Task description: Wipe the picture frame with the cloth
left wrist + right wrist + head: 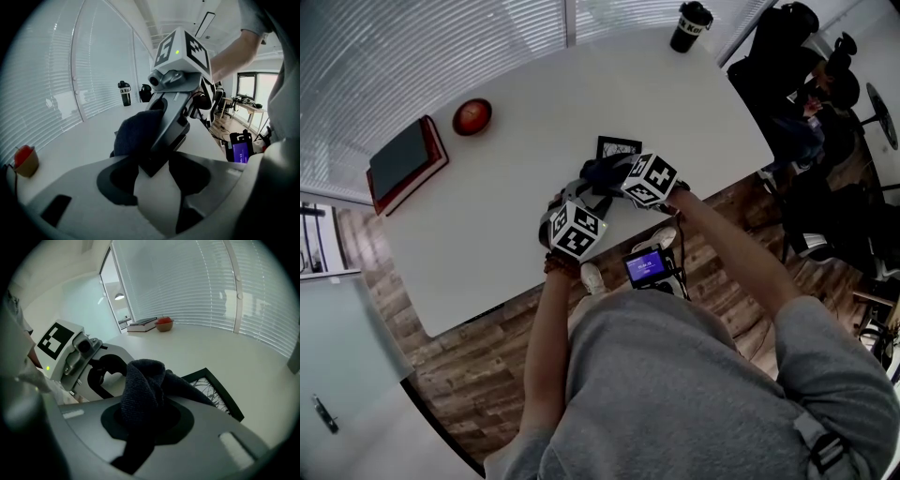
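Right jaws: right gripper (147, 425) is clamped on the cloth (145, 380), which rises from the pinch in a bunched fold and trails a tail below.
Cloth: dark, soft, finely ribbed knit; thick and rumpled.
Frame to right jaws: picture frame (213, 390) lies just beyond the pinch, its near part under the cloth, one corner jutting out to the right.
Frame build: thin black rectangular border, hard and square-edged, around a white print with dark scribbled lines.
Left jaws: left gripper (154, 187) stands with jaws apart; the cloth and the right gripper's finger end sit just ahead of the gap.
Frame to left jaws: hidden behind the cloth in the left gripper view; contact cannot be told.
Support: table (187, 345), smooth, white, matte; the frame lies on it.
Further off: dark-and-red book (143, 325) and a small red bowl (164, 323) side by side, well apart from the frame.
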### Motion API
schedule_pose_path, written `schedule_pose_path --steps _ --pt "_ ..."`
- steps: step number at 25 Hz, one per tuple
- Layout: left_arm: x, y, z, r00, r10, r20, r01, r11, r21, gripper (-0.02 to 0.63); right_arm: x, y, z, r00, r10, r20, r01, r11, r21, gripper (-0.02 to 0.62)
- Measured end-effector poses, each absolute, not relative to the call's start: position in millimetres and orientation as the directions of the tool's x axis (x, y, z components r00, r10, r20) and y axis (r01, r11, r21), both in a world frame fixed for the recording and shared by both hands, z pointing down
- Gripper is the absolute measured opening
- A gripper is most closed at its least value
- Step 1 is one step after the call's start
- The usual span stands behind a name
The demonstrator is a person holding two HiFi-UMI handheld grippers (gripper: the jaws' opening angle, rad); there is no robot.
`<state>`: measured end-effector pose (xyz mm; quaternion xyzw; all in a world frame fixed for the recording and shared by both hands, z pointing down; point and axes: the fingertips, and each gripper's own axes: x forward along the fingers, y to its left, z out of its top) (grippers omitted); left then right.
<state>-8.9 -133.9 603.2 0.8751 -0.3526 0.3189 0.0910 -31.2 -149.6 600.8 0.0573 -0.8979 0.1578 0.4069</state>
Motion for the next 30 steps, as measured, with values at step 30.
schedule_pose_path --steps 30 --pt "-8 -128 593 0.628 -0.559 0.542 -0.665 -0.747 -0.001 0.245 -15 -139 534 -0.899 0.186 0.396 -0.149 0.721 -0.676 0.067"
